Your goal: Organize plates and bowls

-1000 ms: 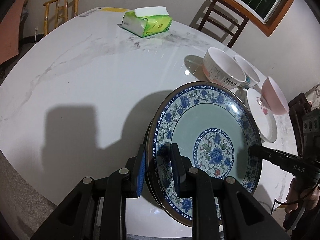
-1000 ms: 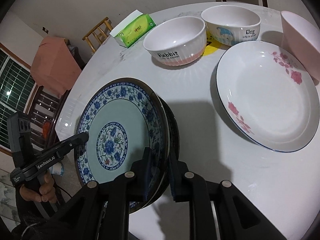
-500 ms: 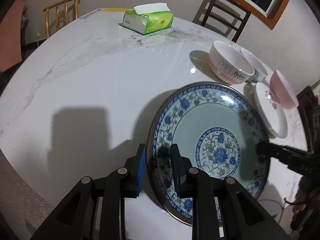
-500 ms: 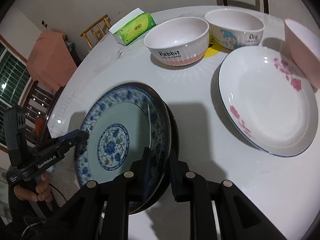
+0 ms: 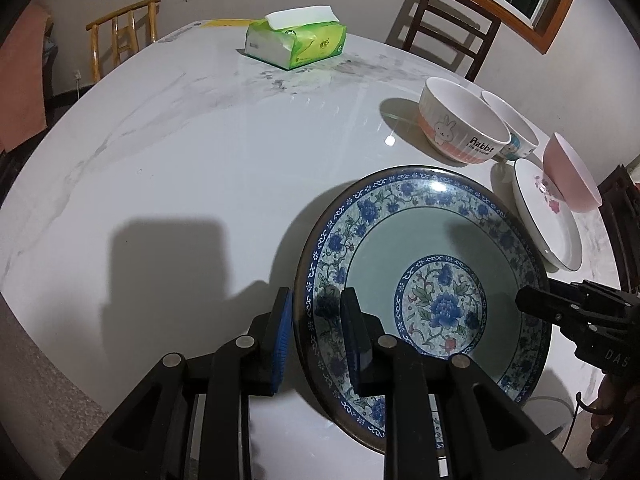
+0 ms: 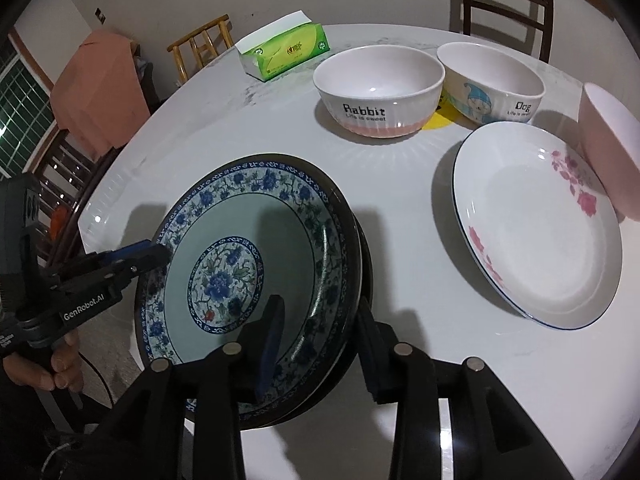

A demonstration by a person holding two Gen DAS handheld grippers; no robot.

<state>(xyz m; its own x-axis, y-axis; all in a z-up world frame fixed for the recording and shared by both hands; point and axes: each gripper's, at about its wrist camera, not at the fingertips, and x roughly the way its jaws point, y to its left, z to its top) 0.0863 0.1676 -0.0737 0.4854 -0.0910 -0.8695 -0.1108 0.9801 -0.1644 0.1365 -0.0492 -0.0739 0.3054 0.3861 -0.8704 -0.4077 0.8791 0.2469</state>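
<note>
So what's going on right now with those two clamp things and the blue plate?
Left hand-held gripper and right hand-held gripper both open, straddling opposite rims of the blue plate. Plate down on the table. Nothing in the way.

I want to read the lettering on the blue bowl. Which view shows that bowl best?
The right wrist view: the blue cartoon bowl faces the camera, showing its figure and the word "Dog". In the left wrist view it sits mostly hidden behind the Rabbit bowl, lettering out of sight.

Rabbit bowl (image 6: 378,92) left of Dog bowl (image 6: 492,82), tissue pack (image 6: 282,52) behind
</note>
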